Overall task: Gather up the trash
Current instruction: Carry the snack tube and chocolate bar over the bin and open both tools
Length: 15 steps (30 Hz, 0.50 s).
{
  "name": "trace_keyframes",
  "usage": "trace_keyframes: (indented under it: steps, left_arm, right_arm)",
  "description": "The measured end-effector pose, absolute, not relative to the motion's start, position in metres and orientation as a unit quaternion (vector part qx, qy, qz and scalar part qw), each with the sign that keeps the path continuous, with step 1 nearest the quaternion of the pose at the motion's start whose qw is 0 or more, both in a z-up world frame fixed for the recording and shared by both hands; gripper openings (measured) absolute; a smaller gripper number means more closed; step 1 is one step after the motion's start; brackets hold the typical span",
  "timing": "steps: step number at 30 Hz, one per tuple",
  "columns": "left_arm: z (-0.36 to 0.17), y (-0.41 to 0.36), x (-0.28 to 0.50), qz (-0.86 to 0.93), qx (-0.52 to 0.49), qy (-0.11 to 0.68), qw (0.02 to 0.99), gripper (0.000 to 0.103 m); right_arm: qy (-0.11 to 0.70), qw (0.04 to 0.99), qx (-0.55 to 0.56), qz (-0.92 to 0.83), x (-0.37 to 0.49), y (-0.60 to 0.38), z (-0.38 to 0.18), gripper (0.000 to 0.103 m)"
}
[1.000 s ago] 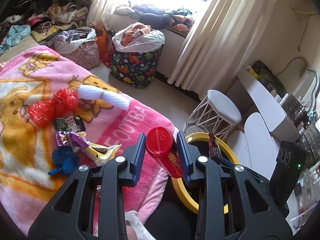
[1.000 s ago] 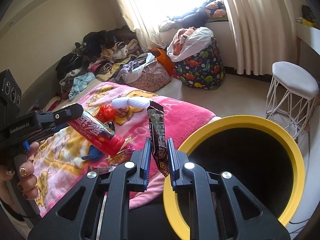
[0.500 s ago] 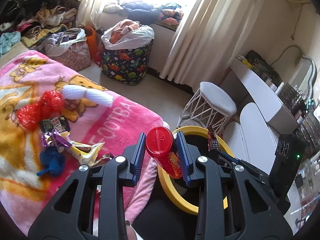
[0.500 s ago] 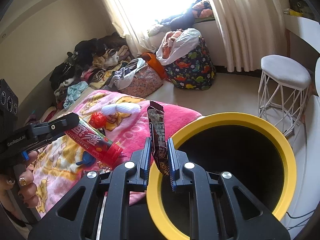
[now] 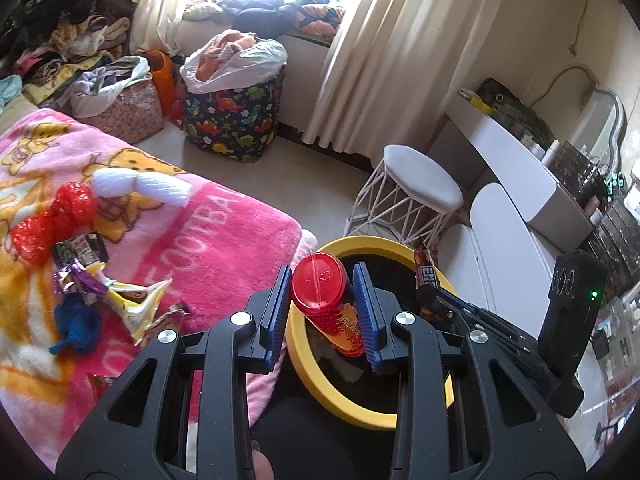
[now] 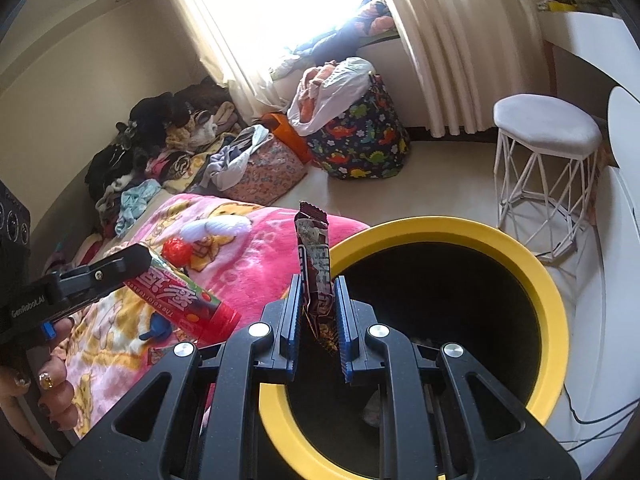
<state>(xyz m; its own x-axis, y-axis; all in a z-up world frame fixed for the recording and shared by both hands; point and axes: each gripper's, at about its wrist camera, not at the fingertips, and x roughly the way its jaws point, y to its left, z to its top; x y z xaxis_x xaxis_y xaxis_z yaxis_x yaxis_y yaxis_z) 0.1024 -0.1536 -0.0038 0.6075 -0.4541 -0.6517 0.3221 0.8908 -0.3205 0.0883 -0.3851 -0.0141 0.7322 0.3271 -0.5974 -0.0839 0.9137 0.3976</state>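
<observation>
Already both tongs carry a piece of trash and both hang at the yellow-rimmed bin (image 6: pixel 556 312). The left tongs (image 5: pixel 322 304) are closed part-way on a red-capped snack tube (image 5: pixel 324 292), gripped across its body with the cap facing the camera and the tube slanting down towards the bin's near rim (image 5: pixel 298 356). Held by its sides like that, the tube would likely slide straight off the pads and drop once they part. The right tongs (image 6: pixel 316 312) are pinched narrow on a brown snack wrapper (image 6: pixel 314 264), which stands upright between the pads with its crimped end on top; a flat, limp wrapper needs that tight pinch or it would slip out. From the right wrist view its lower end hangs at the bin's left rim, with the dark opening just to the right.

More trash lies on the pink blanket (image 5: pixel 224 240) on the bed: a red crumpled bag (image 5: pixel 52 220), a white tissue roll (image 5: pixel 140 184), a blue scrap (image 5: pixel 76 328) and some foil wrappers (image 5: pixel 132 300). So the task is, in my judgement, only partly done. The bin sits hard against the bed's edge, which keeps each trip short. A hand (image 6: pixel 48 396) shows at the left tongs' grip in the right wrist view.
</observation>
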Motion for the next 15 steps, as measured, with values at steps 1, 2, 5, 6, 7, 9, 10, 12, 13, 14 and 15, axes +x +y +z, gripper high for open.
trace_keyframes:
  steps: [1, 2, 5, 6, 7, 9, 10, 12, 13, 14, 15]
  left_arm:
    - [-0.005, -0.156, 0.103, -0.219, -0.085, 0.387, 0.892, 0.025]
    - [-0.006, -0.158, 0.103, -0.220, -0.083, 0.388, 0.891, 0.025]
    - [-0.010, -0.165, 0.103, -0.226, -0.078, 0.392, 0.888, 0.025]
    - [-0.011, -0.166, 0.103, -0.227, -0.078, 0.394, 0.887, 0.025]
    - [-0.013, -0.168, 0.103, -0.229, -0.077, 0.395, 0.886, 0.025]
    - [-0.017, -0.172, 0.104, -0.232, -0.074, 0.399, 0.884, 0.025]
    - [-0.019, -0.173, 0.105, -0.233, -0.073, 0.400, 0.883, 0.025]
    - [-0.023, -0.177, 0.105, -0.237, -0.072, 0.404, 0.881, 0.025]
    - [-0.025, -0.178, 0.105, -0.239, -0.072, 0.405, 0.879, 0.025]
    - [-0.027, -0.180, 0.105, -0.241, -0.071, 0.407, 0.878, 0.025]
    - [-0.029, -0.181, 0.105, -0.244, -0.071, 0.409, 0.876, 0.025]
  right_arm:
    - [0.349, 0.914, 0.176, 0.110, 0.088, -0.388, -0.015, 0.015]
    - [0.349, 0.914, 0.178, 0.107, 0.088, -0.390, -0.016, 0.015]
    - [0.351, 0.913, 0.184, 0.100, 0.087, -0.398, -0.019, 0.015]
    - [0.352, 0.912, 0.185, 0.097, 0.087, -0.400, -0.020, 0.015]
    - [0.352, 0.912, 0.188, 0.095, 0.088, -0.402, -0.021, 0.015]
    - [0.354, 0.911, 0.190, 0.091, 0.088, -0.405, -0.023, 0.015]
    - [0.355, 0.911, 0.191, 0.090, 0.088, -0.406, -0.024, 0.015]
    - [0.356, 0.910, 0.193, 0.087, 0.089, -0.409, -0.026, 0.015]
    - [0.356, 0.910, 0.194, 0.085, 0.088, -0.410, -0.027, 0.015]
    - [0.357, 0.910, 0.195, 0.084, 0.089, -0.411, -0.028, 0.015]
    - [0.358, 0.909, 0.196, 0.082, 0.089, -0.412, -0.029, 0.015]
